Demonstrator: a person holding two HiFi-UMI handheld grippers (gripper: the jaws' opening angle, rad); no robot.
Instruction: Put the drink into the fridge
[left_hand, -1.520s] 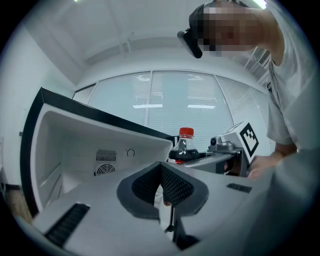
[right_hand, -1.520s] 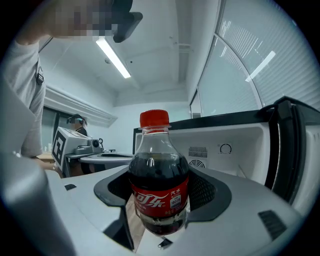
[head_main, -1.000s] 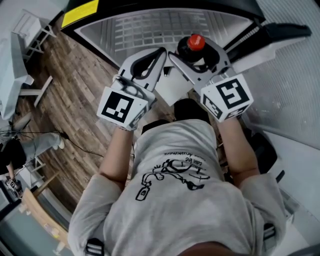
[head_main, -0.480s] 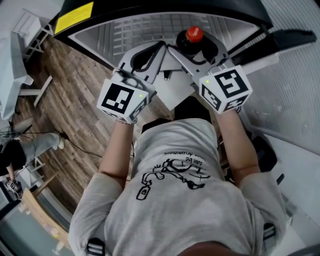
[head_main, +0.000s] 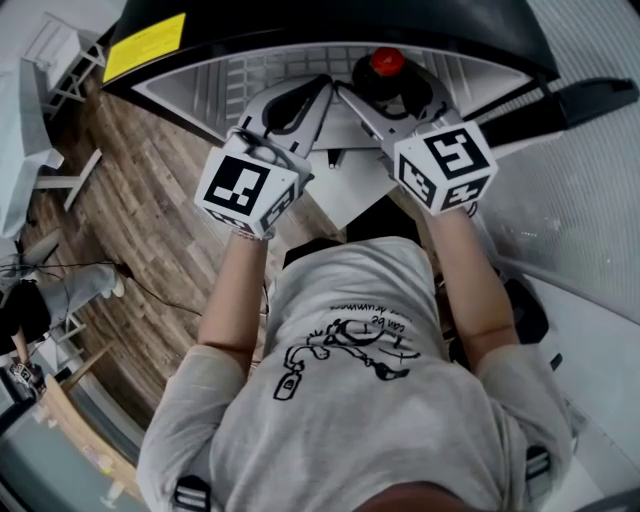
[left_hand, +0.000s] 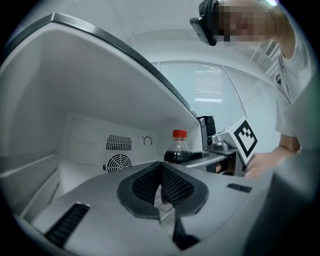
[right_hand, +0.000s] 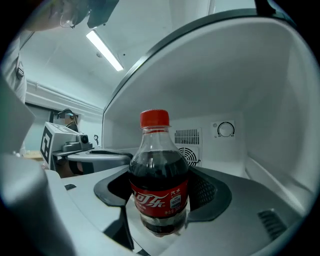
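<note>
A cola bottle (right_hand: 159, 185) with a red cap and red label stands upright between the pads of my right gripper (right_hand: 160, 200), which is shut on it. From the head view its cap (head_main: 387, 62) sits just inside the open fridge (head_main: 250, 60), with the right gripper (head_main: 390, 85) around it. My left gripper (head_main: 318, 100) is beside it on the left, shut and holding nothing; its pads (left_hand: 170, 185) meet. The bottle (left_hand: 179, 147) also shows to the right in the left gripper view. The fridge's white back wall carries a fan vent (right_hand: 189, 145) and a dial (right_hand: 226, 129).
The fridge door (head_main: 590, 95) stands open at the right. A yellow label (head_main: 145, 45) marks the fridge's black top. Wooden floor (head_main: 130, 200) lies to the left, with white furniture (head_main: 50, 60) and another person (head_main: 30, 300) farther off.
Both grippers have moved forward toward the fridge opening, the right one carrying the bottle farther in. The grip on the bottle has not changed.
</note>
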